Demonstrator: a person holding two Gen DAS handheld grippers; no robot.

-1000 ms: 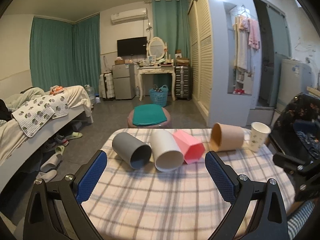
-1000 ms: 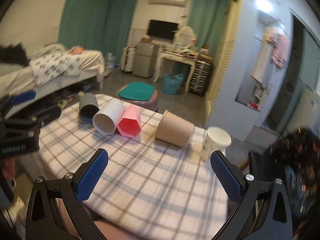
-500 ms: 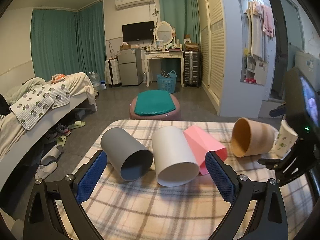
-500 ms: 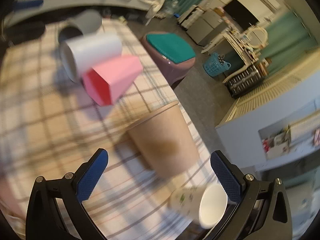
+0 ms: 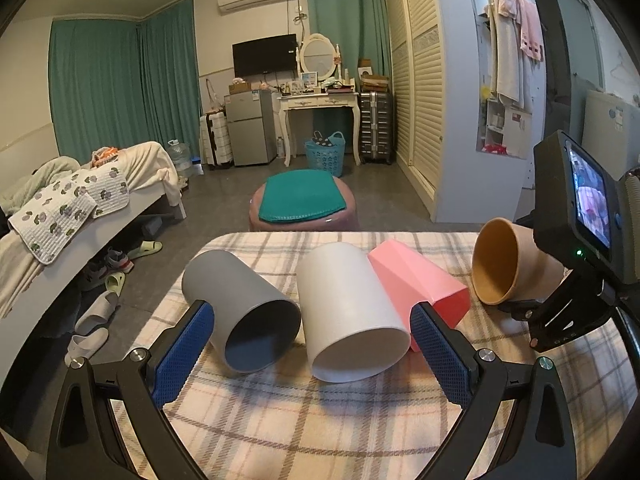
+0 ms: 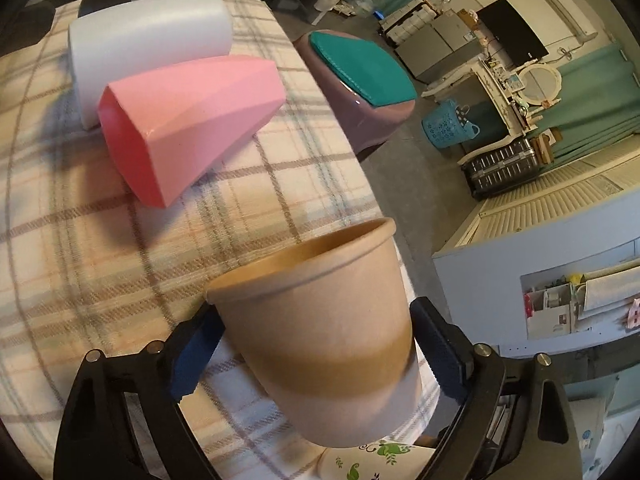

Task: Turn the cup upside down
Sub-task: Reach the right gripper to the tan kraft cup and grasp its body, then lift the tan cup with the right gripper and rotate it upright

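Several cups lie on their sides on a plaid-covered table: a grey cup, a white cup, a pink faceted cup and a brown paper cup. My left gripper is open and empty, just in front of the grey and white cups. My right gripper has its jaws around the brown paper cup, which lies between the blue pads; whether they press on it I cannot tell. The pink cup and white cup lie beyond it.
A white paper cup with a green print sits right under the brown cup near the table's edge. A purple stool with a teal cushion stands beyond the table's far edge. A bed is at the left.
My right gripper has swung in and come around the brown paper cup. My left gripper has moved closer to the grey and white cups.
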